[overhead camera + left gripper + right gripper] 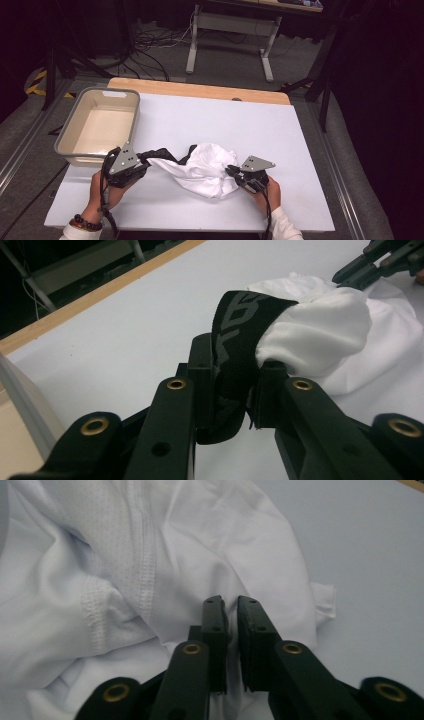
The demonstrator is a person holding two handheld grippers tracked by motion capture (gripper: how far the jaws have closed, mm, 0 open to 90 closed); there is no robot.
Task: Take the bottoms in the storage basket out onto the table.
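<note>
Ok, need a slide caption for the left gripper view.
Left gripper clamped on the black waistband of a white garment on the table.

Lab/test bay: dark curtains, floor cables (150, 37), hazard tape (36, 82), adj. desk frame (230, 30).

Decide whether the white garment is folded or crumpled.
Crumpled: the white garment lies bunched in loose creases on the table, with no neat fold lines.

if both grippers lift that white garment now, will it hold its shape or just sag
Most likely it sags: the white garment lies crumpled in soft folds on the table. It looks thin and light. The left hand-held gripper clamps its black waistband, a firmer hold; the right hand-held gripper pinches thin cloth that could slip.
</note>
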